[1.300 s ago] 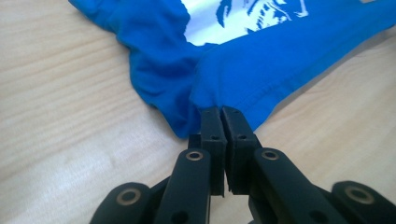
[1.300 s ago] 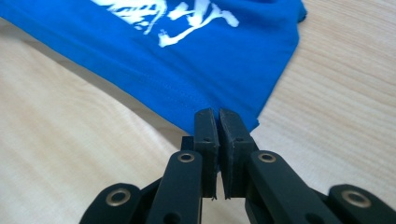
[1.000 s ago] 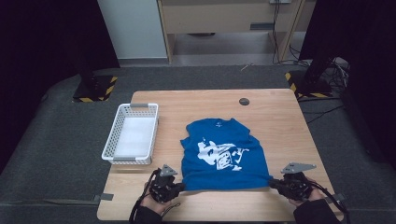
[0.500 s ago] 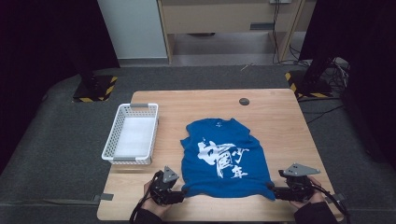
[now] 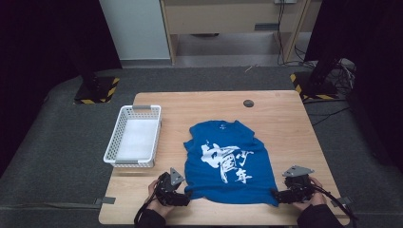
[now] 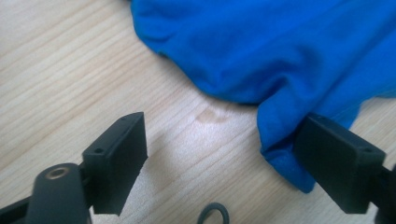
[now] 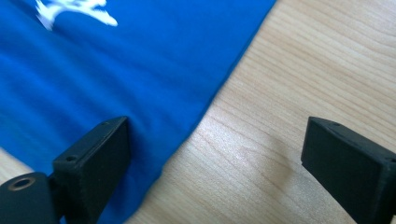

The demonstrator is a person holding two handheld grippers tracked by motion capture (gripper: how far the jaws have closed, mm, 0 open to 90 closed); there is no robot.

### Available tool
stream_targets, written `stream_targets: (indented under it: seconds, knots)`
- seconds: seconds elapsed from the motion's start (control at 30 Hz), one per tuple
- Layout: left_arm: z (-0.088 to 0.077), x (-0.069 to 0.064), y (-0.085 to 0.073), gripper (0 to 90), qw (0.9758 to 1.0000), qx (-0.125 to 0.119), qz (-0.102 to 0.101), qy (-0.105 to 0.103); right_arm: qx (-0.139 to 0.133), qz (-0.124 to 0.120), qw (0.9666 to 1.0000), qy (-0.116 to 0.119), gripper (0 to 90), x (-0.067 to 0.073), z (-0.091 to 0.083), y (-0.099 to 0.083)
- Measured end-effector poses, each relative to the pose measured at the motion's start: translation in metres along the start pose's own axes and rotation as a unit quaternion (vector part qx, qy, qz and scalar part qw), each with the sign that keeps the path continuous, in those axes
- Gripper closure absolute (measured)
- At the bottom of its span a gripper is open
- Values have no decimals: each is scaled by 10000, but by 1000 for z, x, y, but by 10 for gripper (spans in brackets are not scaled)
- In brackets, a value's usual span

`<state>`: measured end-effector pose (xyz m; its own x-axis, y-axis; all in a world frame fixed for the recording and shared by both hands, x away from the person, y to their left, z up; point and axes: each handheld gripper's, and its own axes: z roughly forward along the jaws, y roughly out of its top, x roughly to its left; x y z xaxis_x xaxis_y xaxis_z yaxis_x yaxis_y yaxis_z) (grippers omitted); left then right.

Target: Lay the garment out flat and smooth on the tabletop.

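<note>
Since the earlier frames your two grippers have let go of the blue shirt (image 5: 229,164): both sets of jaws were pinched on its near corners and have just been opening, and the hem that was lifted and stretched between them now lies on the table (image 5: 285,123). The shirt itself has flattened out, and its white print reads more fully than before.

Your left gripper (image 5: 183,195) sits at the shirt's near left corner. In the left gripper view (image 6: 224,154) its jaws stand wide apart; the corner of the cloth rests against the inner face of one jaw and bare wood fills the gap beside it. Nothing is pinched.

Your right gripper (image 5: 278,197) sits at the near right corner. In the right gripper view (image 7: 215,149) its jaws are likewise spread; the shirt's side edge runs between them, with cloth at one jaw and bare table at the other. No pinch here either.

The shirt lies face up in the near middle of the table, collar pointing away from you, its hem still a little rumpled at the left corner. A white basket (image 5: 119,147) stands well apart to its left. A small dark round spot (image 5: 248,103) shows on the table beyond the collar.
</note>
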<state>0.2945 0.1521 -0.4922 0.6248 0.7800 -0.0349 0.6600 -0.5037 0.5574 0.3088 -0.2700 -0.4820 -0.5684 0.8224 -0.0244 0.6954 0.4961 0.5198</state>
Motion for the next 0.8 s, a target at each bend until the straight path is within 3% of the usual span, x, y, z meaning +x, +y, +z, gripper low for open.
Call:
stream_targets:
  seconds: [0.27,0.5,0.8]
  knots:
    - [-2,1,-3,138,9999,51,42,-81,37,-80,9999,-90,57,2,2,-1]
    - [-8,-8,-7,119,9996,263,18,-103,45,-34,10000,57,40,0,-1,-7]
    - [-16,-16,-14,109,9985,462,22,-306,116,-276,9995,76,37,6,-7,-11]
